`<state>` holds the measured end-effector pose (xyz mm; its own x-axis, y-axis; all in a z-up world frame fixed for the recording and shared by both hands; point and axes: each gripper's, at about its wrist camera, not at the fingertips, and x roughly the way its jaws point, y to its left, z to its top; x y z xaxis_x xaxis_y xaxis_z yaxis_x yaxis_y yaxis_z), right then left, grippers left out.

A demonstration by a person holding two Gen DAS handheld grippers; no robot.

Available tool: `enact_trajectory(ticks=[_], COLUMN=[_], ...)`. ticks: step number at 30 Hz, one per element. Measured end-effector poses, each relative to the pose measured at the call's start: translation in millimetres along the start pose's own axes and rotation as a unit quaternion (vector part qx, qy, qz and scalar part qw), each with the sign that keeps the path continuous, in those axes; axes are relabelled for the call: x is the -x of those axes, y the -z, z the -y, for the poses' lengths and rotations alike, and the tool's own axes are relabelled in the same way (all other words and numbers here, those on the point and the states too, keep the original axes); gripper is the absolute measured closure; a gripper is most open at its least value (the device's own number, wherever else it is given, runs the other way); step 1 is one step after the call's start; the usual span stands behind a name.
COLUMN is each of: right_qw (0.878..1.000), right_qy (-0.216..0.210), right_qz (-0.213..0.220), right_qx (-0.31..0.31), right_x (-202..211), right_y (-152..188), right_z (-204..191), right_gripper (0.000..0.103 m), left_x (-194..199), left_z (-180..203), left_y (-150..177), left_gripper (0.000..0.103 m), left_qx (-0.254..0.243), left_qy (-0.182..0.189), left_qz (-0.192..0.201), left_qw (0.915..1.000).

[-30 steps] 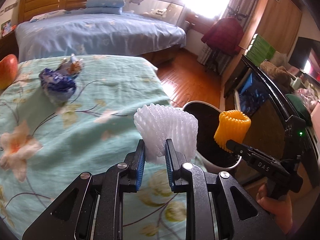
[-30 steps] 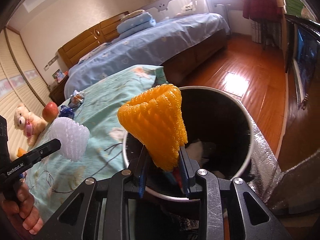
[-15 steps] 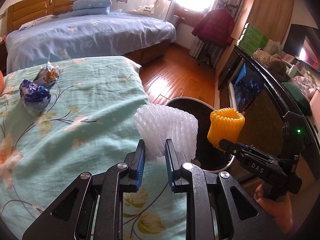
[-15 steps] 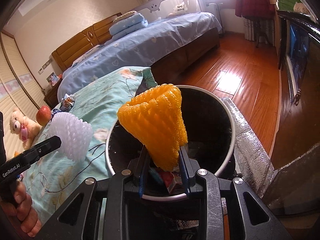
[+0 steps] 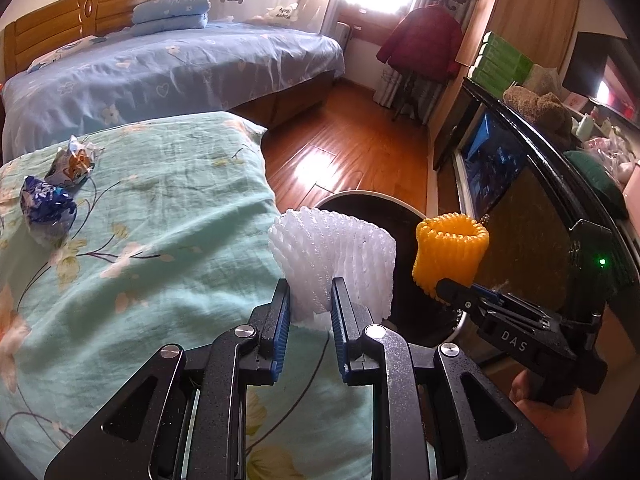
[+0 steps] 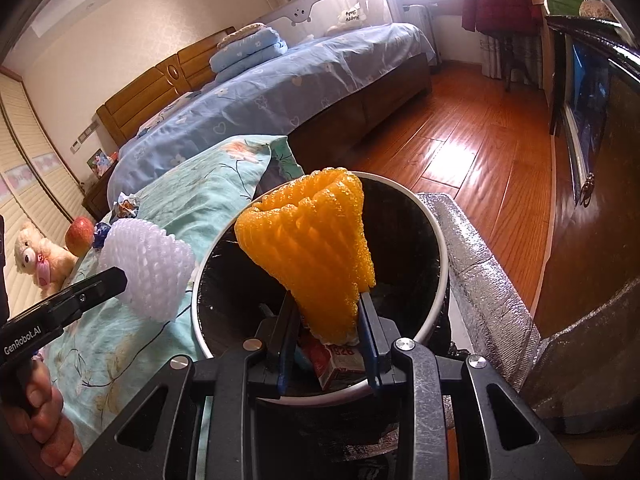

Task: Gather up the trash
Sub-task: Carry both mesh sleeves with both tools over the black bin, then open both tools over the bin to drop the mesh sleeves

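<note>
My left gripper (image 5: 310, 312) is shut on a white foam fruit net (image 5: 334, 258) and holds it over the bed's edge, just left of the round black trash bin (image 5: 404, 210). My right gripper (image 6: 326, 320) is shut on an orange foam fruit net (image 6: 308, 246) and holds it above the open bin (image 6: 436, 276), which has packaging at the bottom. The white net also shows in the right wrist view (image 6: 146, 264), and the orange net in the left wrist view (image 5: 450, 254). Two crumpled wrappers (image 5: 50, 208) (image 5: 76, 160) lie on the green floral bedspread (image 5: 160, 216).
A red apple (image 6: 80, 236) and a plush toy (image 6: 36, 256) lie far back on the bed. A second bed with blue sheets (image 5: 168, 76) stands behind. A silver foil-covered box (image 6: 488, 280) sits right of the bin. A dark TV cabinet (image 5: 532, 208) stands at the right.
Both grippers have moved toward the bin with their nets. The right gripper now looks deeper into the bin, so the packaging at its bottom shows.
</note>
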<state>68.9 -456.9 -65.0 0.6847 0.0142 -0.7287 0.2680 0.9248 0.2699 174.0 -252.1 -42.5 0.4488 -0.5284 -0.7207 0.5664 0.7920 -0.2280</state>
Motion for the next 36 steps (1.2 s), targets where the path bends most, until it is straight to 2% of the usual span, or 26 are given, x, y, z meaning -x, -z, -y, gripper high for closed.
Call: enact_trajectory(ticks=[23, 26, 28, 30, 36], right_qw=[1.0, 1.0, 1.0, 1.0, 1.0], right_qy=[0.005, 0.005, 0.005, 0.003, -0.002], right_qz=[-0.005, -0.006, -0.007, -0.005, -0.002], right_qx=[-0.005, -0.008, -0.01, -0.016, -0.02], right_x=[-2, -4, -4, -4, -3], right_y=[-12, -14, -16, -17, -19], right_z=[17, 18, 19, 20, 18], right_gripper=[0.071, 0.068, 0.063, 0.049, 0.04], left_x=[-23, -26, -27, -26, -20], left_z=[31, 33, 32, 31, 16], left_y=[-10, -10, -10, -9, -4], left_gripper=[0.083, 0.073, 0.055, 0.051, 0.049], left_qx=[-0.02, -0.018, -0.016, -0.015, 0.002], left_qy=[0.008, 0.009, 0.009, 0.007, -0.002], left_qz=[-0.017, -0.021, -0.021, -0.017, -0.014], left_qw=[0.9996, 0.9996, 0.9996, 0.9997, 0.9999])
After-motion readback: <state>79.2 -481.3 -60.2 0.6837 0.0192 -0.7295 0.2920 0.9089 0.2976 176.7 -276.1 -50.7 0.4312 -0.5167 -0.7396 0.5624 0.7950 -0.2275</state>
